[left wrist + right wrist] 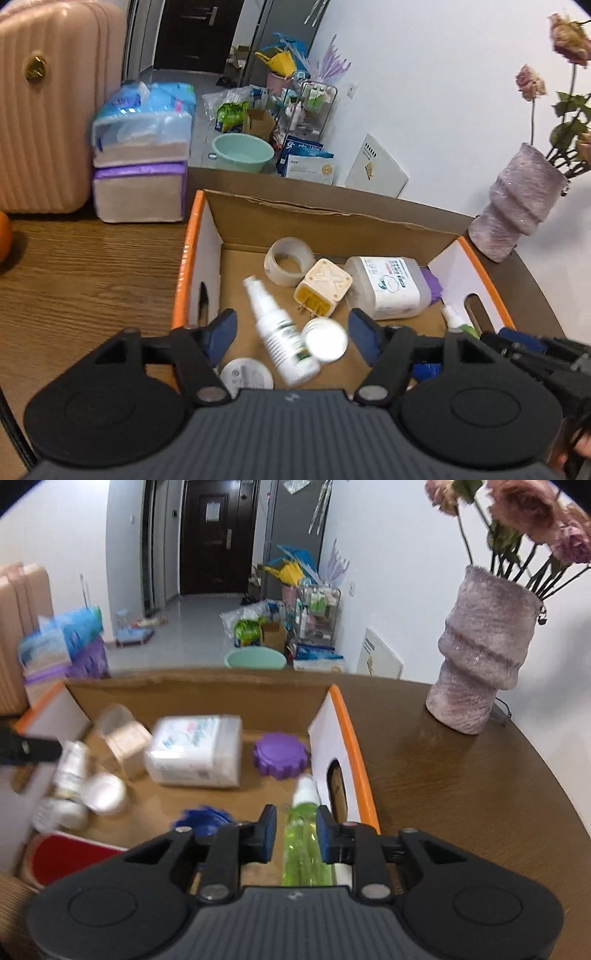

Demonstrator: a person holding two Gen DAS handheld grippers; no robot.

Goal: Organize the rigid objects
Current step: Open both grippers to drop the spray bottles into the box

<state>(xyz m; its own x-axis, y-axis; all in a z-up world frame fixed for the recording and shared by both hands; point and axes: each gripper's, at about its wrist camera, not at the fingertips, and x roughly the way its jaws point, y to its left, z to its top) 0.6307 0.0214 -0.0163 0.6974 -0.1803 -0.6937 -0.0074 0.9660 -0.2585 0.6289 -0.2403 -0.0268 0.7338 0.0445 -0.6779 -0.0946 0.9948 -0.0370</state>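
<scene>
Green spray bottle (303,843) pinched by right hand-held gripper (295,834) — over cardboard box (352,738).

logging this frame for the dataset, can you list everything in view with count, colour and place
cardboard box: 1, brown with orange rims, on the table
white spray bottle: 1, white, lying in the box between the left jaws, untouched
tape roll: 1, off-white, box rear
plug adapter: 1, cream, beside the tape
rectangular bottle: 1, translucent white, box rear
purple lid: 1, purple, by the box's right wall
round jars: 2, white, box front
green spray bottle: 1, green, white cap, between the right pads
blue ridged piece: 1, blue, box front
vase: 1, mauve, table right, holding dried flowers
suitcase: 1, pink, far left
left hand-held gripper: 1, black, open
right hand-held gripper: 1, black, closed on the green bottle
</scene>
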